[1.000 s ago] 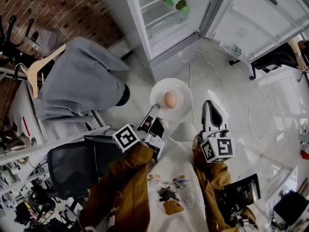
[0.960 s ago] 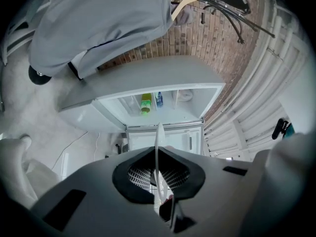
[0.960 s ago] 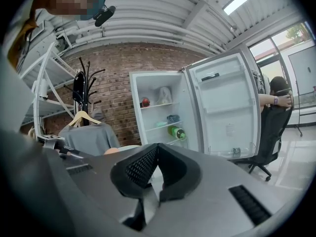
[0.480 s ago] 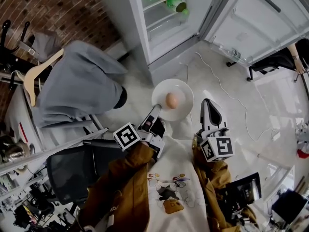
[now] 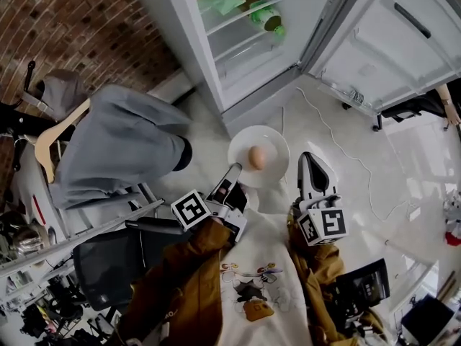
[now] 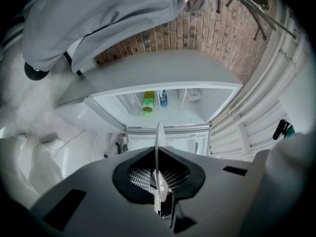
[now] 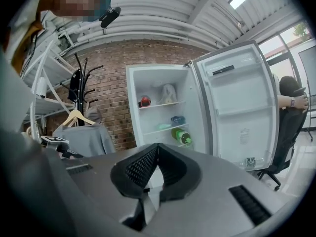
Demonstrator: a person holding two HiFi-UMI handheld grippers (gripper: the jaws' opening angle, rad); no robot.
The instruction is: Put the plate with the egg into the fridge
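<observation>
While pinching the round white plate's [image 5: 271,143] near rim in the left gripper's [image 5: 233,171] ribbed black pads [image 6: 140,175], holds it level before the open fridge [image 5: 186,29], smooth oval egg [image 5: 255,157] at centre. Right gripper [image 5: 308,158] beside it, pads pressed together, empty.

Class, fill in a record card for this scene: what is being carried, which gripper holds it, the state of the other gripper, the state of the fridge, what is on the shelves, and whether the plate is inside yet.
Carried: plate with one egg on it
Holder: left gripper, shut on the plate's near rim
Other gripper: right gripper, shut, empty, to the right of the plate
Fridge: fridge with door swung open
Shelves: green bottle among other items
Plate in fridge: not yet
</observation>
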